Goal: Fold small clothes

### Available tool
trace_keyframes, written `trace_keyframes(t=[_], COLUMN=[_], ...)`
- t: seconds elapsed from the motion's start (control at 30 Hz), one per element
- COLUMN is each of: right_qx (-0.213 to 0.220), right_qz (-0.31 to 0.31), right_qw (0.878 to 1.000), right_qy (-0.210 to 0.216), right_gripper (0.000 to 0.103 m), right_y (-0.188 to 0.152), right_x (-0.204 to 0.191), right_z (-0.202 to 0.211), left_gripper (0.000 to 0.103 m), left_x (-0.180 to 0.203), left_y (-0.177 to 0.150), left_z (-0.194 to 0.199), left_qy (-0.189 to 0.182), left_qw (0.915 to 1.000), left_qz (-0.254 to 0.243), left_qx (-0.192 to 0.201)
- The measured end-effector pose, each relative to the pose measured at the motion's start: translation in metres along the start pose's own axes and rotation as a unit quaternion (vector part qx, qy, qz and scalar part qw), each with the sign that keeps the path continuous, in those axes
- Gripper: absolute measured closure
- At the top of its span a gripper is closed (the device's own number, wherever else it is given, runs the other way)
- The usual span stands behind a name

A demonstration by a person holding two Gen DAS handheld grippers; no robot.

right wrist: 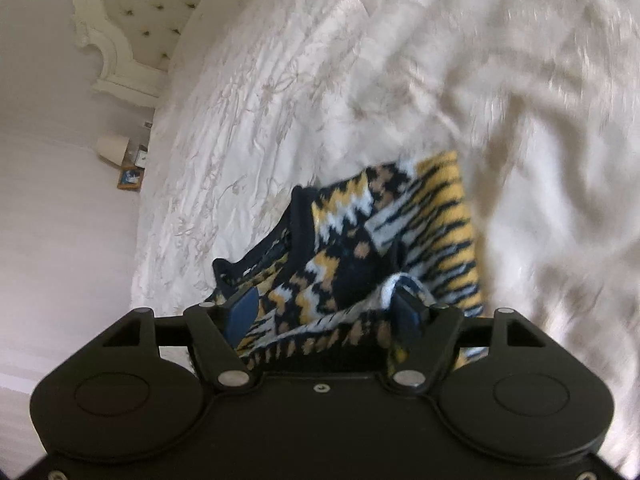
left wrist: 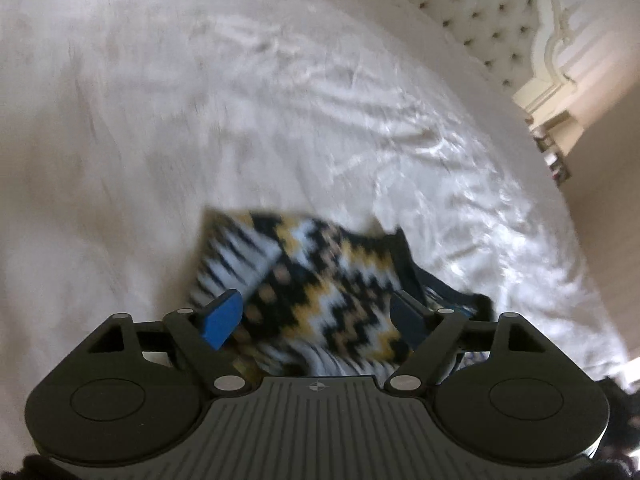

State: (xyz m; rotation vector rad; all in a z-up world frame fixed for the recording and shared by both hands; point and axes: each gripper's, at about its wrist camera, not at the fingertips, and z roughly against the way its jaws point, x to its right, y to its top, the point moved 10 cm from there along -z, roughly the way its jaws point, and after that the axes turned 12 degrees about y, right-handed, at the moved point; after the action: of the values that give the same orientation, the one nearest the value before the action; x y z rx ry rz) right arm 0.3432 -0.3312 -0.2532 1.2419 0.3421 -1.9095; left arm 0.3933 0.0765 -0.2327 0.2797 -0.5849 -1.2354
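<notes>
A small knitted sweater [left wrist: 320, 276] in black, white, yellow and tan zigzags lies folded on a white bedspread [left wrist: 200, 120]. My left gripper [left wrist: 316, 314] is open, its blue pads wide apart just above the sweater's near part, touching nothing clearly. In the right wrist view the same sweater [right wrist: 360, 248] lies with its dark collar to the left. My right gripper [right wrist: 326, 312] is open, pads spread over the sweater's near edge; a fold of knit curls against the right pad [right wrist: 408, 308]. Both views are blurred.
The wrinkled bedspread [right wrist: 400, 60] fills most of both views. A tufted cream headboard [left wrist: 480, 12] stands at the far end, also seen in the right wrist view [right wrist: 136, 4]. A bedside stand with a lamp [right wrist: 114, 150] and a framed picture sits beside the bed.
</notes>
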Motion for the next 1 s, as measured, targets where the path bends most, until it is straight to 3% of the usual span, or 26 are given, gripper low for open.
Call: trace_keyframes(t=[0.07,0.13,0.23,0.33,0.43,0.57,0.7,0.8,1.0], right_qx=[-0.008,-0.016,-0.024,-0.061,-0.1,-0.131,-0.156,-0.148,-0.089], right_qz=[0.039,0.112,0.237,0.318,0.358,0.349,0.347,0.343,0.323], right_qw=[0.999,0.992,0.965,0.938,0.919,0.921,0.918,0.922,0.938], right_qy=[-0.015,-0.048,-0.111,-0.127,-0.13,-0.115,-0.109,-0.104,-0.086], right_gripper=[0.029,0.029,0.029,0.054,0.058,0.058,0.057,0.057,0.057], right_y=[0.002,-0.001,-0.013,-0.043,-0.077,-0.11,-0.119,-0.105,-0.046], right_x=[-0.004,-0.011,-0.019,-0.025,-0.027,-0.026,-0.02,-0.022,-0.04], right_z=[0.004,0.009,0.017,0.017,0.012,0.004,-0.012,-0.022,-0.039], left_gripper=[0.023,0.023,0.023,0.023,0.023,0.023,0.023,0.023,0.023], left_x=[0.005,0.014,0.027,0.036,0.041,0.044,0.049,0.054,0.068], left_y=[0.005,0.0,-0.029,-0.067,-0.102,-0.134,-0.143,-0.138,-0.107], left_z=[0.008,0.016,0.026,0.035,0.041,0.041,0.032,0.027,0.017], left_qy=[0.022,0.051,0.073,0.066,0.055,0.037,0.02,0.016,0.001], left_qw=[0.9978,0.9884,0.9702,0.9627,0.9636,0.9641,0.9584,0.9511,0.9519], left_qz=[-0.06,-0.138,-0.227,-0.26,-0.261,-0.263,-0.283,-0.308,-0.306], left_qx=[0.021,0.038,0.044,0.038,0.022,-0.01,-0.027,-0.021,-0.004])
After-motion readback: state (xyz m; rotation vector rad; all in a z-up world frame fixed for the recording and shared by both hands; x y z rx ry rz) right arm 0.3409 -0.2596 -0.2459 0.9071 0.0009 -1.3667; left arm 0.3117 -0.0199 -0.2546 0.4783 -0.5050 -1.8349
